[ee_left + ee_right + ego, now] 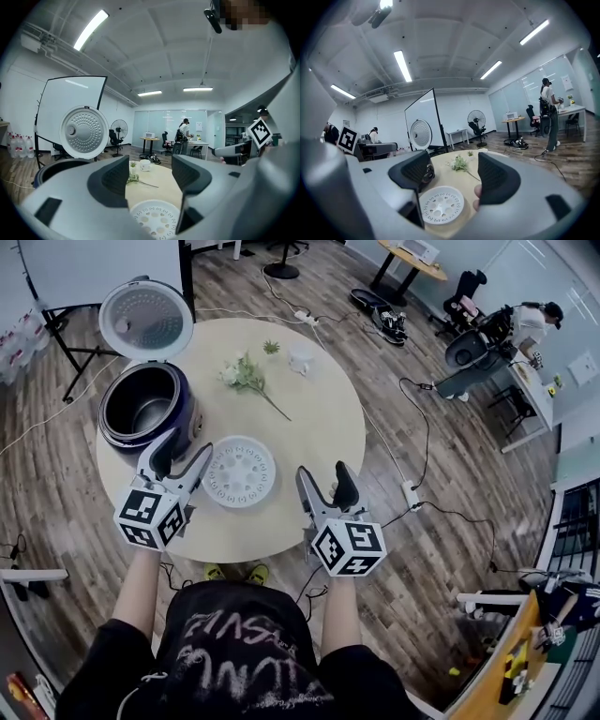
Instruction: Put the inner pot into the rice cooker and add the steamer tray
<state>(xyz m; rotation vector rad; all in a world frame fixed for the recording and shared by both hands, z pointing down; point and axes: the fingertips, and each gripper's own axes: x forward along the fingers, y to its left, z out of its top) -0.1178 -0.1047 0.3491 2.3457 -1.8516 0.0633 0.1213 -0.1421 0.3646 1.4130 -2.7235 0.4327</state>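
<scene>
Your left gripper (185, 454) and your right gripper (325, 482) both stand wide, with nothing between the jaws. The white steamer tray (239, 472) lies flat on the round surface (319, 418) between them and touches neither. The inner pot (141, 414) sits inside the rice cooker (184, 409) at the far left, lid raised.

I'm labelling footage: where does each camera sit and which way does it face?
Head view: on the person's head, looking steeply down at the table, rice cooker and steamer tray; both forearms show.
Left gripper view: on the left tool, facing across the table; its open jaws show.
Right gripper view: on the right tool, facing likewise; open jaws show.
Shared: the steamer tray.
</scene>
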